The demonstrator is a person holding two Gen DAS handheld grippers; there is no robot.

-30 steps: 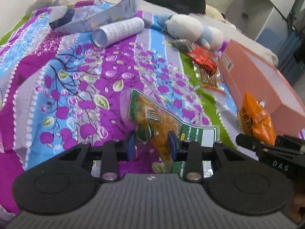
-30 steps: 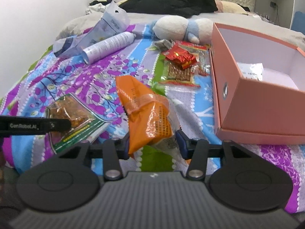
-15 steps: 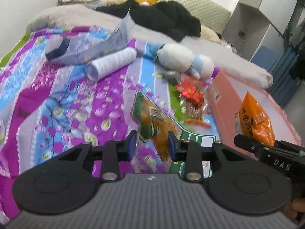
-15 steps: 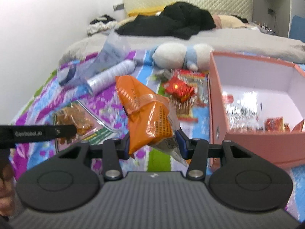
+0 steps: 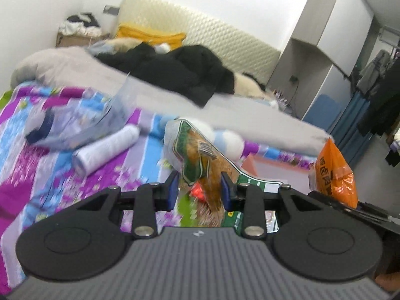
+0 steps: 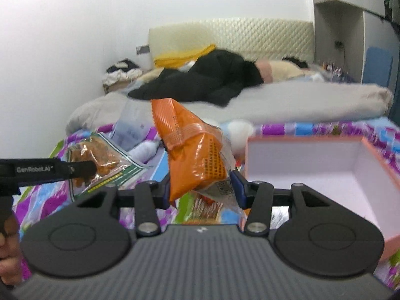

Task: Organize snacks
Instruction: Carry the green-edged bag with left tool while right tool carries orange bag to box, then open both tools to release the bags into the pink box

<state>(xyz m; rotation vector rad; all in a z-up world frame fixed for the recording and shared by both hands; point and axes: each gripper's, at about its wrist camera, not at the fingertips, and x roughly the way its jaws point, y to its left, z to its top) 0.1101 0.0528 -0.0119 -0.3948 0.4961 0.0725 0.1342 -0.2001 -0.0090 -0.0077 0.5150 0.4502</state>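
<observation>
Above the patterned bed [image 5: 50,175], a green snack bag [image 5: 200,160] is gripped by the left claw [image 5: 198,191] and an orange packet [image 6: 195,157] by the right claw [image 6: 200,187], each part-closed, carriage to the pink box [image 6: 325,165] being judged the step in hand and release inside it the next.

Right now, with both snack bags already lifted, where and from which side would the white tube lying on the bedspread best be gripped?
Grip the white tube across its middle, coming from above with the fingers set across its length. It lies on its side, slanted on the bedspread, so its round sides are exposed. A clear plastic bag crowds its far end, so that end looks harder to reach.

Box [image 6: 312,160] on bed, right of held packets; tube [image 5: 105,150] left.
</observation>
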